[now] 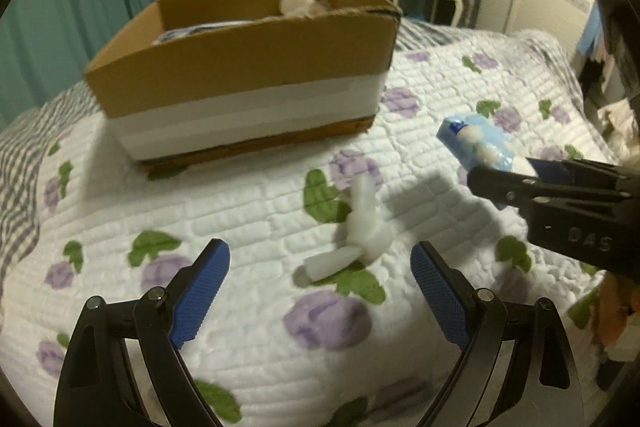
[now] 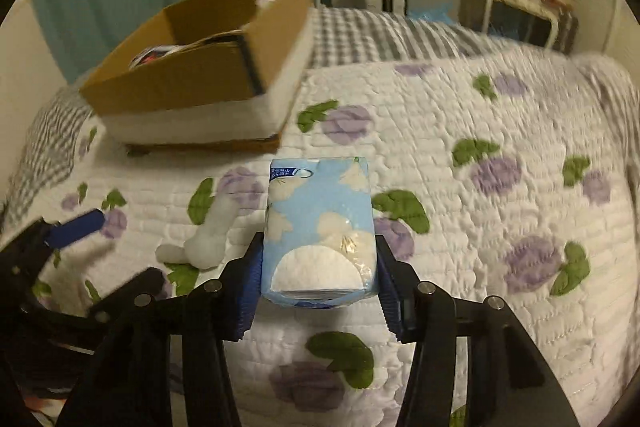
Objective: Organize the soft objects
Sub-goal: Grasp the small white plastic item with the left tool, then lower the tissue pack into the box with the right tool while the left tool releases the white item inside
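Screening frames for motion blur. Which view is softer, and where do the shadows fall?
Right wrist view: quilt and cardboard box smeared, tissue pack in the right gripper sharp. Left wrist view: mildly soft; the box shadows the quilt, left gripper open above the white plush toy.

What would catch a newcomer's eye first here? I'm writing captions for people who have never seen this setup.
First, the blue tissue pack clamped between the right gripper fingers, held above the floral quilt. Next, the cardboard box at the far side of the bed, already holding some items. Then the small white plush toy lying on the quilt just ahead of the open left gripper.
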Demonstrator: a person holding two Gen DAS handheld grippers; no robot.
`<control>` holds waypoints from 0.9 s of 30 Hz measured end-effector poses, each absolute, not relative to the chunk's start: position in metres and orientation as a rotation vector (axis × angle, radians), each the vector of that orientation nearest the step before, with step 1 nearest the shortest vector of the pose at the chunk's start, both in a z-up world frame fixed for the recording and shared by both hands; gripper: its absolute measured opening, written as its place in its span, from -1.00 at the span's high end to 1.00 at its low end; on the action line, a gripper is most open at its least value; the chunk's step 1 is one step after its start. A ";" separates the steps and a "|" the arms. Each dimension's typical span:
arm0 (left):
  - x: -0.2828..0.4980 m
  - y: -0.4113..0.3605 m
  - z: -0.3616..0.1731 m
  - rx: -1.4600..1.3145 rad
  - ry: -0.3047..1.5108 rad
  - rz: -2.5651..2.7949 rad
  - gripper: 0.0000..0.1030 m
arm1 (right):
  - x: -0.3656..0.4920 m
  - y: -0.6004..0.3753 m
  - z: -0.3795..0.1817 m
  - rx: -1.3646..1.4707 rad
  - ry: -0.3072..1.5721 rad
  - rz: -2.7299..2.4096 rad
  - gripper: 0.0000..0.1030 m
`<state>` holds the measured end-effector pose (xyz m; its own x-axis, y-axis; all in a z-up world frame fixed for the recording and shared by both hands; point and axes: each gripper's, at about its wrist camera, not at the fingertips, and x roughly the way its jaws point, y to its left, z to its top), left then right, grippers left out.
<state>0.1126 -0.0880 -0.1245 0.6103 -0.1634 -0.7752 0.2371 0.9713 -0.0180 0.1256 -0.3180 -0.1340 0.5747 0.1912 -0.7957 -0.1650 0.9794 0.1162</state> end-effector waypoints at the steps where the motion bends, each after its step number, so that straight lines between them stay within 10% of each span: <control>1: 0.116 -0.091 -0.127 0.095 0.892 -0.235 -0.78 | 0.127 -0.320 -0.134 0.043 0.941 0.209 0.03; 6: 0.134 -0.105 -0.143 0.112 0.936 -0.267 -0.74 | 0.132 -0.312 -0.136 -0.009 0.943 0.199 0.03; 8: 0.138 -0.109 -0.149 0.117 0.948 -0.284 -0.25 | 0.133 -0.313 -0.136 -0.006 0.942 0.201 0.02; 16: 0.142 -0.114 -0.159 0.097 0.975 -0.380 0.42 | 0.135 -0.316 -0.139 0.006 0.954 0.196 0.02; 27: 0.120 -0.101 -0.134 0.097 0.907 -0.358 0.44 | 0.113 -0.313 -0.129 -0.039 0.888 0.175 0.02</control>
